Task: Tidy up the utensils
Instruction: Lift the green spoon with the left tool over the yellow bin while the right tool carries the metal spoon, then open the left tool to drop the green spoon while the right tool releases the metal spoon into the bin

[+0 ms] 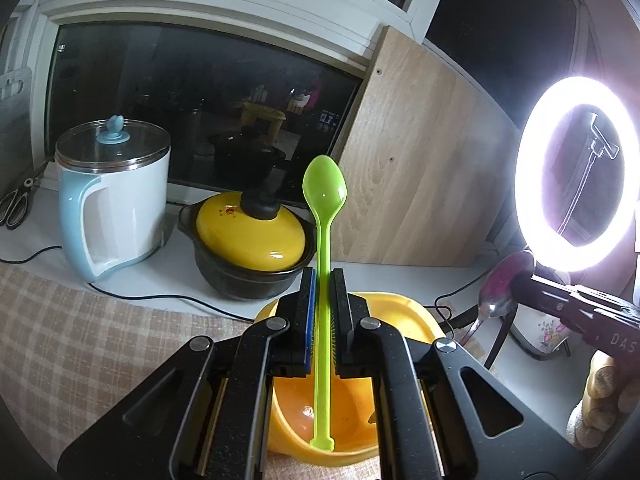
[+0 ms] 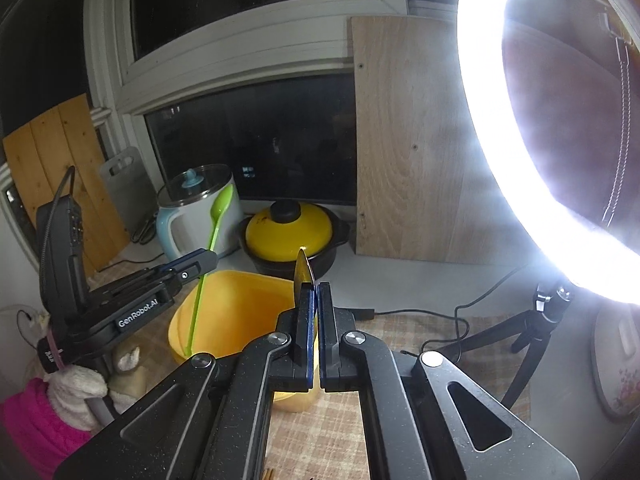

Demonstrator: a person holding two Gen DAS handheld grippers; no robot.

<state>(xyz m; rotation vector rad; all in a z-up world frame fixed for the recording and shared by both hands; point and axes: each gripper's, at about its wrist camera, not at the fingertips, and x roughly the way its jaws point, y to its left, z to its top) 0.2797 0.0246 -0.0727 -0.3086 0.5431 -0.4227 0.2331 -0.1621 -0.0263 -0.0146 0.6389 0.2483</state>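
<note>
While both hands hang over the table, here is how things sit, near to far.

left gripper (image 1: pixel 322 280): jaws closed on the stem of the green spoon (image 1: pixel 323 216), gripped about mid-length; bowl end sticks up past the fingertips, tail end hangs down over the yellow tub (image 1: pixel 404 320).
right gripper (image 2: pixel 315 292): jaws clamped tight on the metal spoon (image 2: pixel 303 270); seen edge-on here, bowl poking up just past the fingertips. From the left wrist view the same spoon (image 1: pixel 502 290) shows its bowl up and handle trailing down.
yellow tub: on the checked cloth (image 1: pixel 80 340), directly under both grippers; can't tell if anything lies inside.
person: pink sleeve (image 2: pixel 32 420) and gloved hand (image 2: pixel 80 390) behind the left gripper.
yellow-lidded pot (image 1: pixel 250 240): just beyond the tub, black base, black knob.
kettle (image 1: pixel 116 208): left of the pot, white and pale blue, glass lid.
scissors (image 1: pixel 18 204): far left, beside the kettle.
wood panel (image 1: pixel 420 168): leaning on the window behind the pot.
ring light (image 1: pixel 576 176): on, far right, on a small tripod (image 2: pixel 532 320).
</note>
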